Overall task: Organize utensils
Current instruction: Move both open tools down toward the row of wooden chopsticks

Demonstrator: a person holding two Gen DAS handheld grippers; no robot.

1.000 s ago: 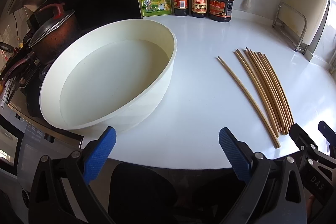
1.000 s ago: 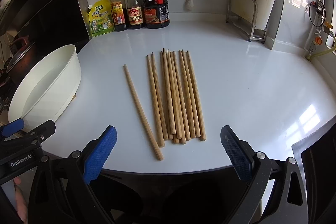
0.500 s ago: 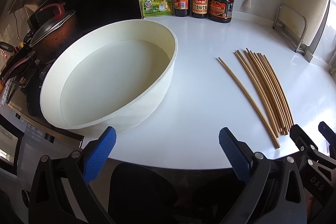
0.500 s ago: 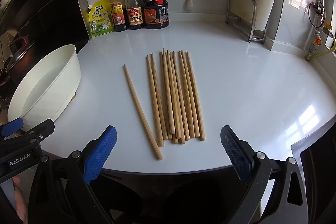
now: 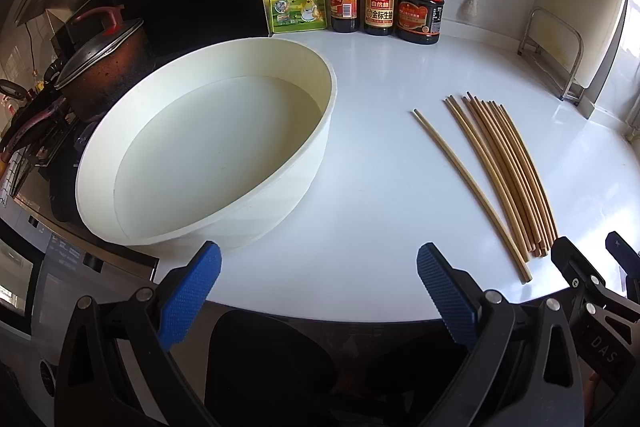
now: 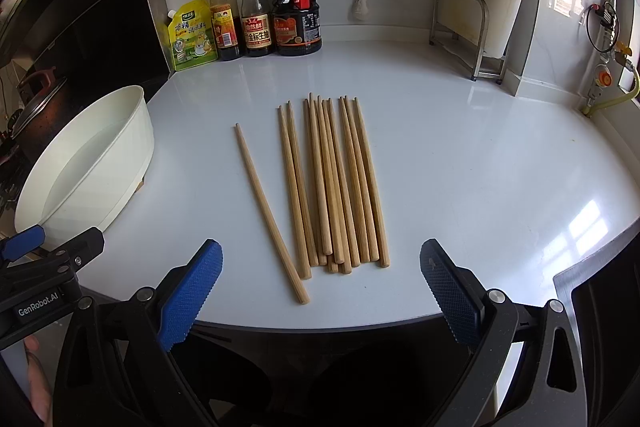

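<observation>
Several wooden chopsticks (image 6: 336, 183) lie side by side on the white counter; one single chopstick (image 6: 270, 215) lies apart to their left, angled. They also show in the left wrist view (image 5: 504, 179). A white round basin (image 5: 208, 155) holding clear water stands at the left; it also shows in the right wrist view (image 6: 88, 167). My left gripper (image 5: 318, 291) is open and empty at the counter's near edge, just right of the basin. My right gripper (image 6: 320, 291) is open and empty, just short of the chopsticks' near ends.
Three sauce bottles (image 6: 256, 7) and a yellow-green seasoning pouch (image 6: 192, 35) stand at the back wall. A metal rack (image 6: 464, 31) stands at the back right. A dark pot with a red-handled lid (image 5: 100, 63) sits on the stove left of the basin.
Both views have crept slightly forward toward the counter. The chopsticks and basin have not moved. Both grippers stay open.
</observation>
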